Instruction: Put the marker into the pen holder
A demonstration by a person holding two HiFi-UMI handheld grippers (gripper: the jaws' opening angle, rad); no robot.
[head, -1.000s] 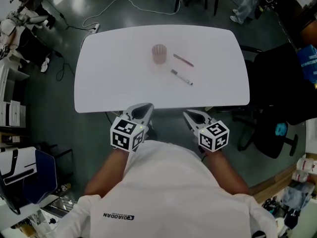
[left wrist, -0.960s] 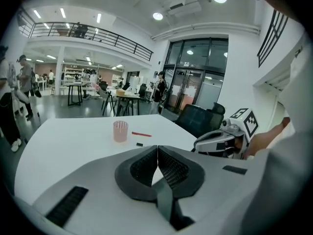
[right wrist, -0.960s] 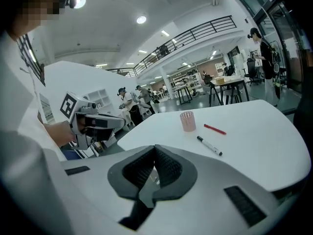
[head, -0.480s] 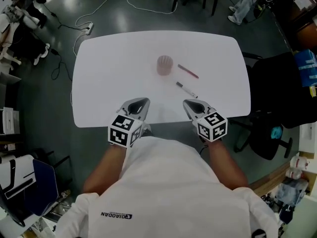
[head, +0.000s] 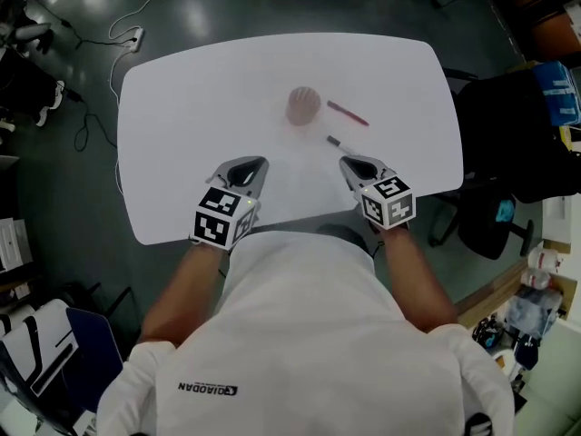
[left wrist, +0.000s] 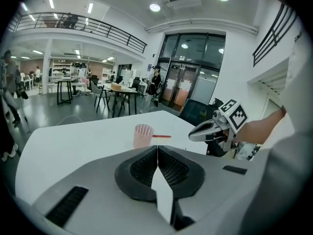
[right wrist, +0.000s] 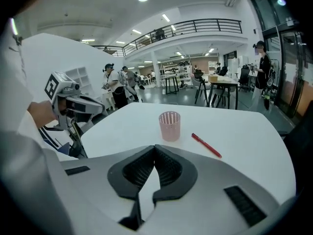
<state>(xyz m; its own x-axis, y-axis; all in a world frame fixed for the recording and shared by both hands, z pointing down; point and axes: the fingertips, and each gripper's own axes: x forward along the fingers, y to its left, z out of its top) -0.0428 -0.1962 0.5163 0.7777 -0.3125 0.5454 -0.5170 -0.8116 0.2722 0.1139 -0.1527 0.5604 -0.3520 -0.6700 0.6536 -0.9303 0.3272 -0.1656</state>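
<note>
**Both jaws shut, hands finally over the table**

Jaws on both sides are pressed together with nothing between them: left gripper (left wrist: 157, 149) and right gripper (right wrist: 155, 148) both show pads meeting at the tip.

Big change from a second ago: both grippers were hanging off the near edge of the white table (head: 182, 107), and now they've come forward over it. My head cam has tipped along with them too.

Pink mesh pen holder (head: 304, 105) stands upright around 12 o'clock from table centre, well clear of both grippers. A red pen (head: 348, 113) lies at its 3 o'clock, not touching it.

The marker (head: 333, 141) is flat on the table between 4 and 5 o'clock of the holder. Its near end now slips under the right gripper's nose, so only the far part shows, at about 11 o'clock off that tip.

My read: the approach is basically done, but the right jaws need to open before any grab. Nothing's lifted yet.
</note>
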